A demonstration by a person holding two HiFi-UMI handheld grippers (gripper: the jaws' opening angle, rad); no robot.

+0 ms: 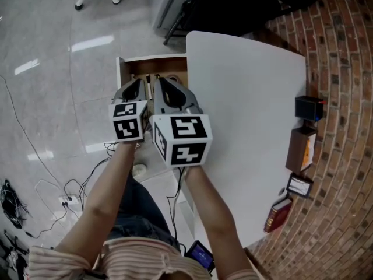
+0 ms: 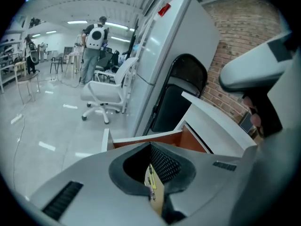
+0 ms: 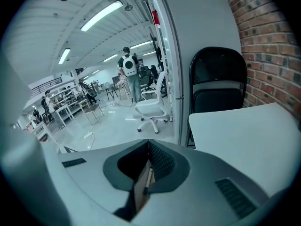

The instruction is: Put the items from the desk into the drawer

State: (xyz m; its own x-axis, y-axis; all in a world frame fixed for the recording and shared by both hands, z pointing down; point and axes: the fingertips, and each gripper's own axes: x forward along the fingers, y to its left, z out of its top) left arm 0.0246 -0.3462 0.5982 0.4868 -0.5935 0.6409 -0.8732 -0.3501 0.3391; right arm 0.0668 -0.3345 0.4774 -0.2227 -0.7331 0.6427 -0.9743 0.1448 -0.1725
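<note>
Both grippers hang side by side over the open wooden drawer (image 1: 175,67) at the white desk's (image 1: 245,98) left side. My left gripper (image 1: 143,83) is shut, its jaws meeting at the tips (image 2: 150,145) with nothing held; through the hollow behind them I glimpse the drawer's inside. The drawer's brown wall (image 2: 190,139) lies just beyond it. My right gripper (image 1: 158,81) is also shut and empty, tips together (image 3: 149,142). The items stand along the desk's right edge: a black box (image 1: 308,108), a brown box (image 1: 302,149), a small framed card (image 1: 299,185) and a red book (image 1: 278,213).
A black folding chair (image 3: 217,81) stands behind the desk against a brick wall (image 1: 344,98). A tall white cabinet (image 2: 164,65) stands beside the desk, with a white office chair (image 2: 106,95) on the glossy floor. Cables (image 1: 52,197) lie on the floor at left. People stand far off.
</note>
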